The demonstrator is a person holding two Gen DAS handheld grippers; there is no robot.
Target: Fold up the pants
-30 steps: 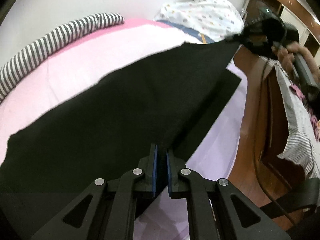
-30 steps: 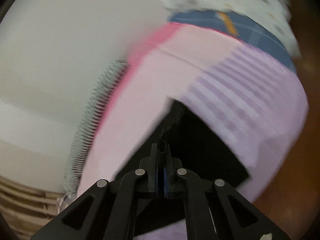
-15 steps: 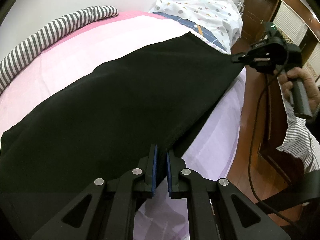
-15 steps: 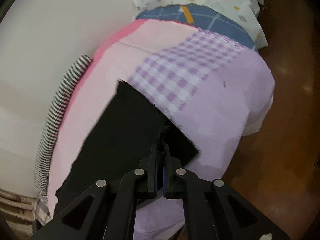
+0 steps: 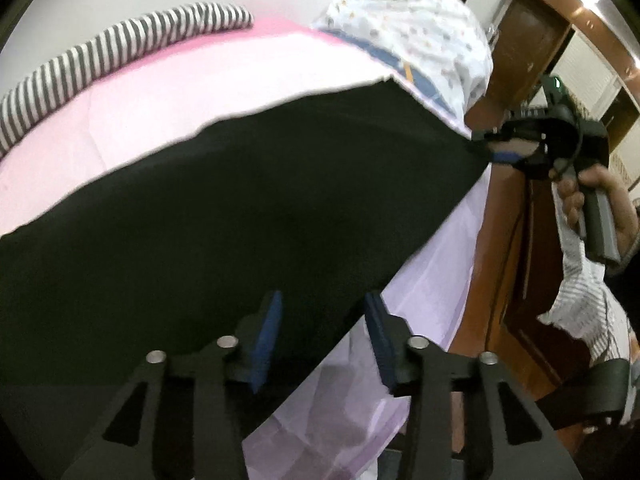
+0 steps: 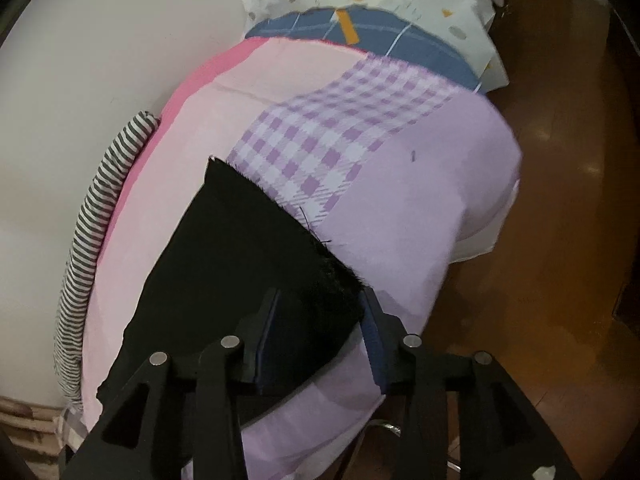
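The black pants [image 5: 248,208] lie flat on the bed, folded lengthwise, along its near edge. My left gripper [image 5: 324,320] is open, its blue pads on either side of the pants' near edge, not pinching it. My right gripper [image 6: 320,312] is open over the frayed leg-end corner of the pants [image 6: 240,264]. In the left wrist view the right gripper [image 5: 500,148] sits at the pants' far corner, held by a hand.
The bed has a pink and lilac sheet [image 6: 400,208] with a checked patch. A striped bolster [image 5: 120,48] lies along the wall. A spotted quilt [image 5: 420,32] and blue cloth are piled at the far end. Wooden floor [image 6: 560,160] lies beside the bed.
Both grippers lowered the pants onto the bed and opened, letting go of the fabric. The pants now rest flat.
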